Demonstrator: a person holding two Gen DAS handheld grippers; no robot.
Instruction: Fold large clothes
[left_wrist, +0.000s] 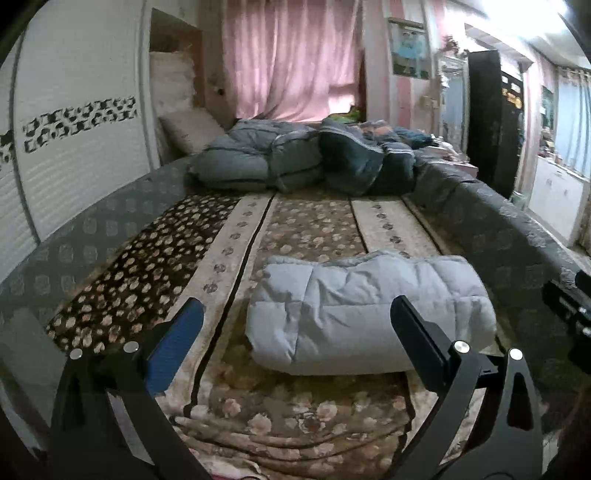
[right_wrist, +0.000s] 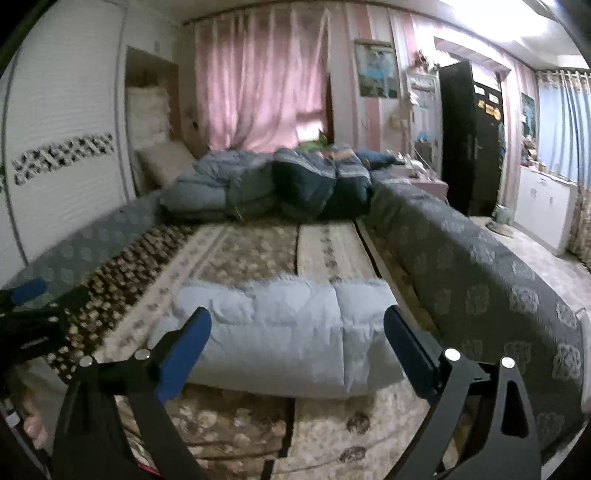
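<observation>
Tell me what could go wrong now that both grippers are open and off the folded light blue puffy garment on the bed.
1. The folded light blue garment is puffy and bulging; with the left gripper and right gripper both open and off it, the fold might spring open.
2. It lies near the raised grey quilted edge, so a later nudge could push it askew.
3. The floral blanket beneath is rumpled, which could tilt the bundle.
</observation>
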